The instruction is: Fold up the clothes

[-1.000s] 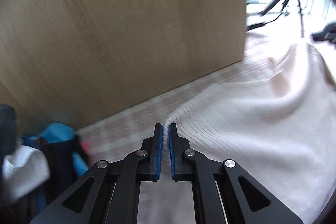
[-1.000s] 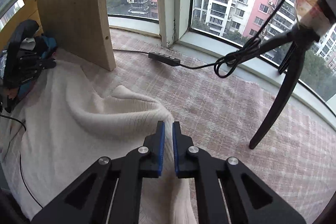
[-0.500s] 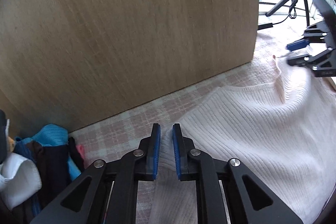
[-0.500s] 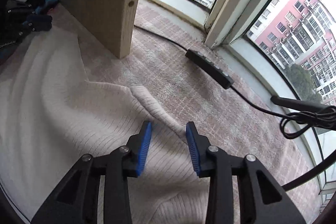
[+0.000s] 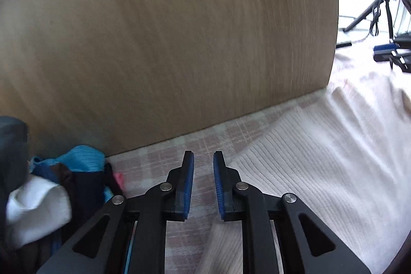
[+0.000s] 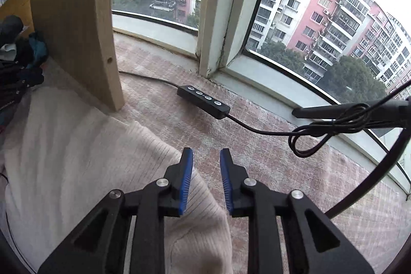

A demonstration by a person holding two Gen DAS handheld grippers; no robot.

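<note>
Sweater laid out flat, folding not yet visibly begun.
Left tool (image 5: 203,158) and right tool (image 6: 203,156) are both spread, pinching nothing; the cream sweater (image 6: 77,145) lies below and between them on the checked cloth (image 6: 257,145).

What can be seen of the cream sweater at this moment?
The sweater is a cream ribbed knit, soft and thick-looking. It lies spread flat on the pink checked cloth, with gentle wrinkles and a rounded folded edge near the right gripper. One side runs close to the wooden board; whether it touches is unclear. Both grippers are open with nothing between their fingers, and the left gripper hovers at its edge. Parts run out of view.
</note>
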